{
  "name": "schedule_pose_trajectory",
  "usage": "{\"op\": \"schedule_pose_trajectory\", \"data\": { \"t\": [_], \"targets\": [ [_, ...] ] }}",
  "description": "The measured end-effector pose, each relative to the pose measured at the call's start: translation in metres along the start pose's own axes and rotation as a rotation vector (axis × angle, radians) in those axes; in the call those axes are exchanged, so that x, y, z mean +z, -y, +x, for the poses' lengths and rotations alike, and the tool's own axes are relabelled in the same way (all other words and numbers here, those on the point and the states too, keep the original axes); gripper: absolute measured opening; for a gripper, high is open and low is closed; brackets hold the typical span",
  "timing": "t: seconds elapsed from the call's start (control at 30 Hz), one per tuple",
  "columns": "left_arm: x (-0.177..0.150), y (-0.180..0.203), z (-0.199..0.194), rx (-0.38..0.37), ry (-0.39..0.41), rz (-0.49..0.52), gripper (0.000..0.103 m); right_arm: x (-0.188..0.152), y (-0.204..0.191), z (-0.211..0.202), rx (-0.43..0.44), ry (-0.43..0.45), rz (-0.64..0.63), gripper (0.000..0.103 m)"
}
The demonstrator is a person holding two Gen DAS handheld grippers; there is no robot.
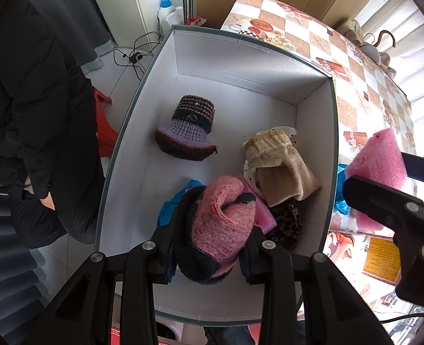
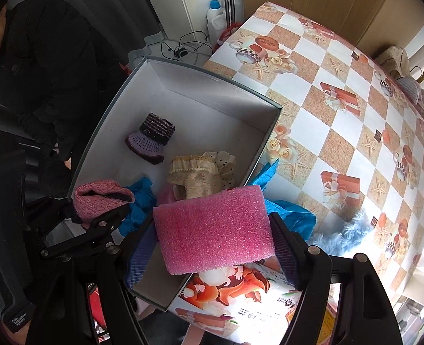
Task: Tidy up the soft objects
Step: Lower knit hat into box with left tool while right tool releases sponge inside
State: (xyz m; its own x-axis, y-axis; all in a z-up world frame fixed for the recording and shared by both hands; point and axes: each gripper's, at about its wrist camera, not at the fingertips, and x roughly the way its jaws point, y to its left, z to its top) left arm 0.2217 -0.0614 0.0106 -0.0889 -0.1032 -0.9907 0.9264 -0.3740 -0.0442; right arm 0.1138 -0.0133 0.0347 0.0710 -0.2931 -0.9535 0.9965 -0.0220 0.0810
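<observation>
My left gripper (image 1: 209, 244) is shut on a pink and dark knit hat (image 1: 220, 224) and holds it over the near end of a white open box (image 1: 235, 63). In the box lie a purple knit hat (image 1: 187, 129), a beige knit piece (image 1: 281, 169), a blue cloth (image 1: 171, 204), a pink foam piece (image 1: 265, 218) and a dark patterned item (image 1: 286, 221). My right gripper (image 2: 215, 235) is shut on a pink foam sheet (image 2: 215, 230) and holds it above the box's right wall (image 2: 266, 141). It also shows in the left wrist view (image 1: 381, 161).
The box sits at the left edge of a checkered tablecloth (image 2: 341, 109). A blue cloth (image 2: 292, 212) and a pale blue fluffy item (image 2: 344, 230) lie on the table beside the box. A person in black (image 1: 34, 115) sits at the left. Bottles (image 1: 166, 11) and cables stand on the floor.
</observation>
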Motion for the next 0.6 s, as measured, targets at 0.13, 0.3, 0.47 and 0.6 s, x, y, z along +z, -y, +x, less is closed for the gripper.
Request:
{"op": "schedule_pose_trajectory", "data": {
  "t": [0.13,0.3,0.47,0.6],
  "targets": [
    [0.004,-0.003,0.008,0.003,-0.021,-0.027,0.037,0.008,0.0,0.007,-0.003,-0.012,-0.001,0.076],
    [0.007,-0.009,0.015,0.007,-0.04,-0.058,0.037,0.018,-0.003,0.014,-0.008,-0.022,-0.013,0.076],
    [0.008,-0.011,0.021,0.015,-0.055,-0.071,0.037,0.028,-0.005,0.019,0.007,-0.022,-0.012,0.076],
    [0.008,-0.012,0.025,0.01,-0.074,-0.078,0.037,0.034,-0.008,0.022,0.029,-0.02,-0.019,0.076]
  ]
}}
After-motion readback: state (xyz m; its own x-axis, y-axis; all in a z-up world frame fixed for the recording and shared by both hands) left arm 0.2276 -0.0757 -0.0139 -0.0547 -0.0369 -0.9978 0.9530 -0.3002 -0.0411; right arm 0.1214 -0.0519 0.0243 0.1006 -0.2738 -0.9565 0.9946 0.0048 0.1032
